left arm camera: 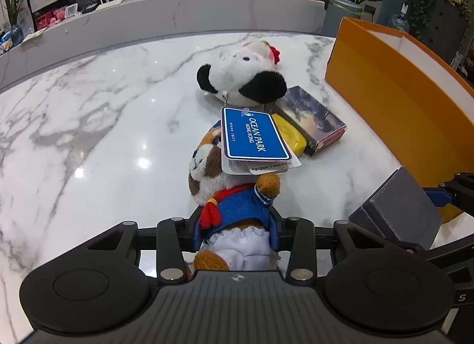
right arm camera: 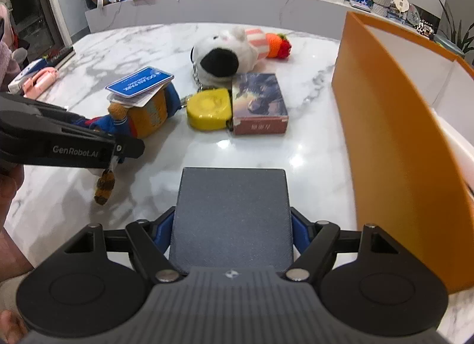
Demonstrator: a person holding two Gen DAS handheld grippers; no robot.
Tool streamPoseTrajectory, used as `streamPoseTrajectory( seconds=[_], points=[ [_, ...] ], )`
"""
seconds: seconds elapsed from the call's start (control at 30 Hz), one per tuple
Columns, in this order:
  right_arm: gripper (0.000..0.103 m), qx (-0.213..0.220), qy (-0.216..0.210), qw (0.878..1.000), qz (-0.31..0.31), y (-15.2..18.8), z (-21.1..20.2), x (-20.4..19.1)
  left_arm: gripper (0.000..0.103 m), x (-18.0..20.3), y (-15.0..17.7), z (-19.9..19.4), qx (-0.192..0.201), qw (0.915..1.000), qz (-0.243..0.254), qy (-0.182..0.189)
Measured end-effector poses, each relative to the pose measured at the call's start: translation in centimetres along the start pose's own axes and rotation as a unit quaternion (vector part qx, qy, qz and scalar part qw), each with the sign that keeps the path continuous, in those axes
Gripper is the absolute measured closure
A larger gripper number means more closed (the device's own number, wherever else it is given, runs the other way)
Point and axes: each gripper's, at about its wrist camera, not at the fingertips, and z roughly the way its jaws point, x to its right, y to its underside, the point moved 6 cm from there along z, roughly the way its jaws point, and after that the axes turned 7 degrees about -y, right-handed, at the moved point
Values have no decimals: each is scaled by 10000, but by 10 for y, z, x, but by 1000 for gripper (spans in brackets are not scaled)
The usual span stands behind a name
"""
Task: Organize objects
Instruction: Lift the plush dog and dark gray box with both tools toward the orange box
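Marble desk beside the orange box: left tongs pinch the sailor-suited plush low at its waist, right tongs clamp the grey box; the plush's dangling blue tag might snag.

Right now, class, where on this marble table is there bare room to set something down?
Bare: the wide marble stretch left of the brown sailor-suit plush, and the strip between the picture-printed card box and the orange storage box. Crowded: the centre, around the black-and-white plush and yellow tape measure.
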Motion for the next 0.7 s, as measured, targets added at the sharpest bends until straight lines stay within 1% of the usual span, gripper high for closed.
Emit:
streamPoseTrajectory(
  seconds=[0.2, 0.37, 0.5, 0.7],
  points=[
    [26, 216, -43, 9998, 5, -5, -22, -3, 60, 4, -9, -22, 163, 9998, 74, -8],
    [26, 394, -67, 9992, -4, -10, -40, -3, 61, 13, -19, -42, 343, 9993, 174, 26],
    [26, 557, -70, 9984, 9, -15, -55, -1, 61, 21, -27, -54, 412, 9990, 136, 125],
    [26, 815, -76, 9966, -34, -26, -78, 6, 61, 40, -46, -71, 633, 9974, 322, 108]
  ],
)
